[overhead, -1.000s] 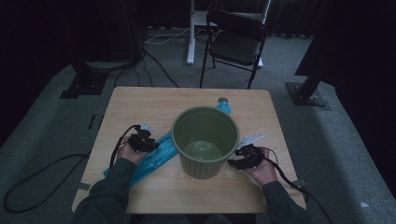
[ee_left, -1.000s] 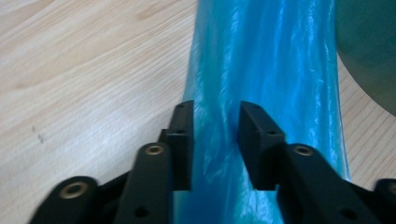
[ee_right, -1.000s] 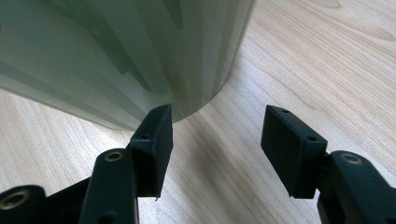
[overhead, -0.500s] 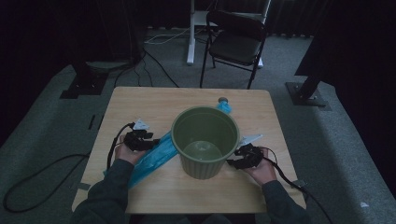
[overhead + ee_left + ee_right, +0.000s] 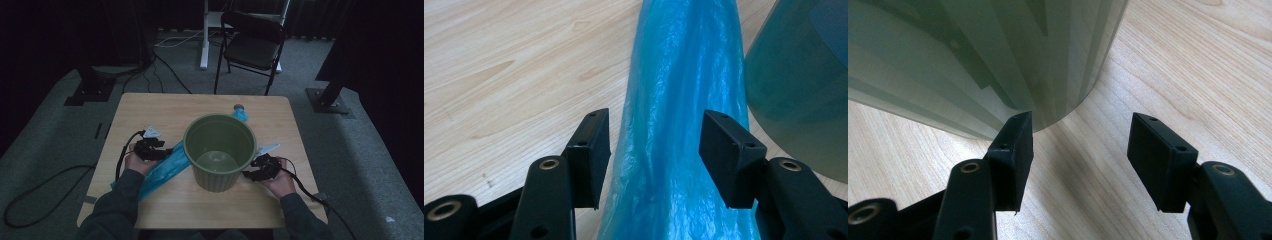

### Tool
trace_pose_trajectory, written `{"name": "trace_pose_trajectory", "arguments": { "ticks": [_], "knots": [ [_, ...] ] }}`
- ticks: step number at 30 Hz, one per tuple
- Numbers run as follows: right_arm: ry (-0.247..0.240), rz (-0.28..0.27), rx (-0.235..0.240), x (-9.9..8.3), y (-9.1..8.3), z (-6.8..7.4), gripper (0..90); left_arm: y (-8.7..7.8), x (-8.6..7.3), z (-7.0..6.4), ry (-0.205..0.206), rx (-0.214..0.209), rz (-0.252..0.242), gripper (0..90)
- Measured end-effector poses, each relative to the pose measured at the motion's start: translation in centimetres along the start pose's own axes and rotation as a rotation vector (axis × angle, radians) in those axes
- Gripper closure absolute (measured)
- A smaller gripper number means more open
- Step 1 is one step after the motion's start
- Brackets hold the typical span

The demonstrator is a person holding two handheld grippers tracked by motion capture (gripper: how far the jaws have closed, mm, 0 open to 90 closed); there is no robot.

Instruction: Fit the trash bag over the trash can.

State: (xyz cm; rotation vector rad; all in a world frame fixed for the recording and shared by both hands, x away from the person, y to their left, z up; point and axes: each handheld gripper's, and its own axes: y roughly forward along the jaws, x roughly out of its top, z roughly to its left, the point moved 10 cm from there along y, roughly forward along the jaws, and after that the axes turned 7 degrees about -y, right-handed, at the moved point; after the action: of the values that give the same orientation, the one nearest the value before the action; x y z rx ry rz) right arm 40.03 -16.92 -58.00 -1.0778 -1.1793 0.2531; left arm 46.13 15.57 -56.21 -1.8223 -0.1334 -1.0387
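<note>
Where jaws straddle blue bag [image 5: 679,125], green bin [image 5: 220,150] beside

The person wears dark grey-green long sleeves [image 5: 117,200]. Each hand holds a black gripper: the left gripper [image 5: 654,137] and right gripper [image 5: 1079,145] have flat, blocky black jaws with small screw holes, hinged on arms with brass-ringed pivots. A black cable [image 5: 122,150] loops from the left one, which carries a grey three-cornered plate [image 5: 151,133]; another cable [image 5: 305,187] trails from the right.

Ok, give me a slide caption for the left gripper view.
Left gripper, jaws open, straddles a blue plastic bag beside the green bucket.
</note>
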Motion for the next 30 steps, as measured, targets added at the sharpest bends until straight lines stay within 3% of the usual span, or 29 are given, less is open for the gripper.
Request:
{"name": "trace_pose_trajectory", "arguments": {
  "ticks": [12, 18, 30],
  "knots": [
    [0.0, 0.012, 0.003, -0.2, 0.1, 0.1, 42.9, 1.9, -0.6, 0.5, 0.014, 0.006, 0.059, 43.0],
    [0.0, 0.016, 0.002, -0.3, 0.2, 0.1, 42.8, 2.9, -0.6, 0.0, 0.03, 0.008, 0.085, 43.4],
    [0.0, 0.015, 0.0, -0.4, 0.0, 0.1, 42.7, 3.9, -1.3, -0.6, 0.024, -0.031, 0.144, 47.3]
  ]
}}
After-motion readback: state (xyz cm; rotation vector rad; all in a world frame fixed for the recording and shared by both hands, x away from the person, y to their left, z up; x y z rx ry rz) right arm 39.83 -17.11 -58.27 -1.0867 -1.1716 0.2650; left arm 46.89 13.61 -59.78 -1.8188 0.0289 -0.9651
